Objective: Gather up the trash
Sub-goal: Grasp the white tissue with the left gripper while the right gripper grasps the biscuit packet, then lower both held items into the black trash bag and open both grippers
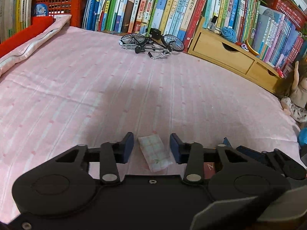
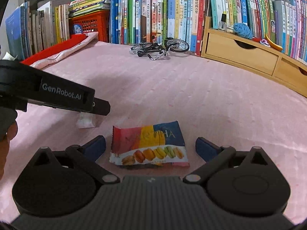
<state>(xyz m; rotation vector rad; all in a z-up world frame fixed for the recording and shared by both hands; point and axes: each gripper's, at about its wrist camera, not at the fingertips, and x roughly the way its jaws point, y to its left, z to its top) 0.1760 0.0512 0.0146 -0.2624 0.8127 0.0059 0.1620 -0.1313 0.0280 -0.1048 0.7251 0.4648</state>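
A small pale wrapper [image 1: 153,153] lies flat on the pink striped sheet [image 1: 96,95]. My left gripper [image 1: 152,143] stands low over it, one blue pad on each side, with a narrow gap between each pad and the wrapper. In the right wrist view a colourful macaron wrapper [image 2: 149,145] lies between the widely spread fingers of my right gripper [image 2: 150,140], untouched. The left gripper's black body [image 2: 57,94] reaches in from the left there, above the pale wrapper [image 2: 86,119]. A hand [image 2: 7,134] shows at the left edge.
A toy bicycle [image 1: 151,43] lies on its side at the far edge of the sheet, in front of a row of books [image 1: 153,5]. A wooden drawer unit [image 1: 226,53] stands at the right, a doll [image 1: 295,95] beside it. A folded pink cloth [image 1: 32,46] lies at the left.
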